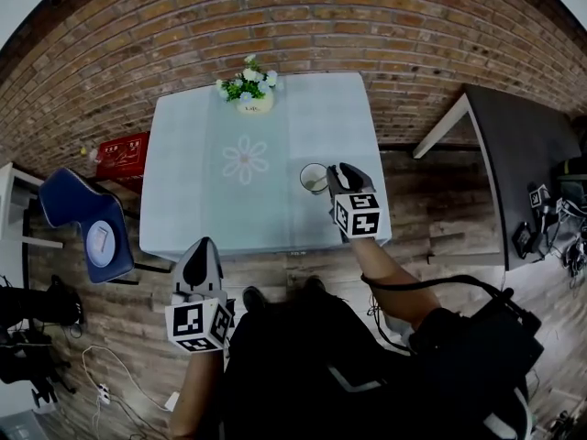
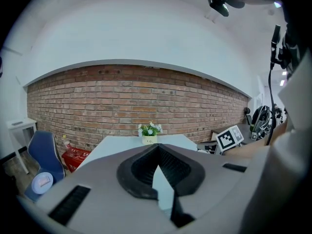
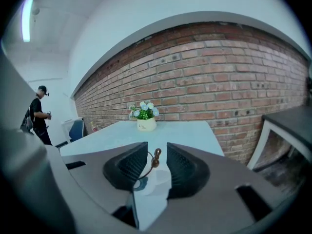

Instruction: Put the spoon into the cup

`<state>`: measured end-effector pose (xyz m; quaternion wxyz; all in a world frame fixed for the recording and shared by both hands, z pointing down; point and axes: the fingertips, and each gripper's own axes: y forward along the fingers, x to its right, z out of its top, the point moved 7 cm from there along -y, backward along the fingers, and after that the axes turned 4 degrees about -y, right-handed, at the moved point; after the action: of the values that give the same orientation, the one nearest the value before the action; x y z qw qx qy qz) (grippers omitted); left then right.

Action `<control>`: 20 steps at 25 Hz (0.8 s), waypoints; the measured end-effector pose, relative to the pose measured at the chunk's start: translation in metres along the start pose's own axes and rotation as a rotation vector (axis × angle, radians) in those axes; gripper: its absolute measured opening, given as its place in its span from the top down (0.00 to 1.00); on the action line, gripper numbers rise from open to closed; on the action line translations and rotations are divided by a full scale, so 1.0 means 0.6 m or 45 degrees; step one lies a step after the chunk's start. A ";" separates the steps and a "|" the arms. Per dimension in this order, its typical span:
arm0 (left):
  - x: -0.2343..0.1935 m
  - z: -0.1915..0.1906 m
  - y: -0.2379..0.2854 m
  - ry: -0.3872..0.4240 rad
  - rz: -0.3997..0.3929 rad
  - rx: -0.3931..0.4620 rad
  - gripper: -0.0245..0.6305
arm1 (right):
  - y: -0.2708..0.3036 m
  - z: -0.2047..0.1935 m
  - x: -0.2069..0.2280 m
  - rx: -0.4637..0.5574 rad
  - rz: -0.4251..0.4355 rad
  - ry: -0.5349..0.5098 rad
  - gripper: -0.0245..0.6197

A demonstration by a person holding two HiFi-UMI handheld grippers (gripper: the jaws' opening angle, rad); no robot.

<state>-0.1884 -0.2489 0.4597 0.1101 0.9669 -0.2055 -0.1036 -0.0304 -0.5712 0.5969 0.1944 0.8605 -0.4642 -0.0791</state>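
A small cup [image 1: 314,179] stands near the right front edge of the pale table [image 1: 202,163]. In the right gripper view a thin spoon handle with a brown knob [image 3: 156,155] rises between the jaws, clear of both pads, with the cup's rim [image 3: 142,177] curving below it. My right gripper [image 1: 337,172] is open just right of the cup; its jaws [image 3: 157,149] stand apart with the handle in the gap. My left gripper [image 1: 197,257] hangs off the table's front edge, shut and empty, its tips [image 2: 157,148] meeting.
A white pot of flowers [image 1: 252,94] sits at the table's far edge against the brick wall. A blue chair [image 1: 83,214] and a red crate [image 1: 124,154] are to the left, a dark table [image 1: 523,145] to the right. A person [image 3: 39,113] stands far left.
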 end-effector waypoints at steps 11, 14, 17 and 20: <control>-0.018 0.039 0.037 0.020 -0.212 0.058 0.95 | -0.116 0.121 -0.031 0.217 -0.055 0.027 0.85; -0.021 0.051 0.040 0.024 -0.267 0.065 0.95 | -0.155 0.153 -0.047 0.269 -0.064 0.029 0.86; -0.024 0.065 0.043 0.026 -0.316 0.081 0.95 | -0.192 0.180 -0.058 0.301 -0.092 0.021 0.88; -0.029 0.079 0.050 0.025 -0.354 0.097 0.95 | -0.229 0.202 -0.069 0.341 -0.120 0.003 0.88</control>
<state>-0.2270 -0.2764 0.4251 0.0599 0.9905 -0.0724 -0.1006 0.0138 -0.5009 0.4288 0.0746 0.8997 -0.4294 -0.0244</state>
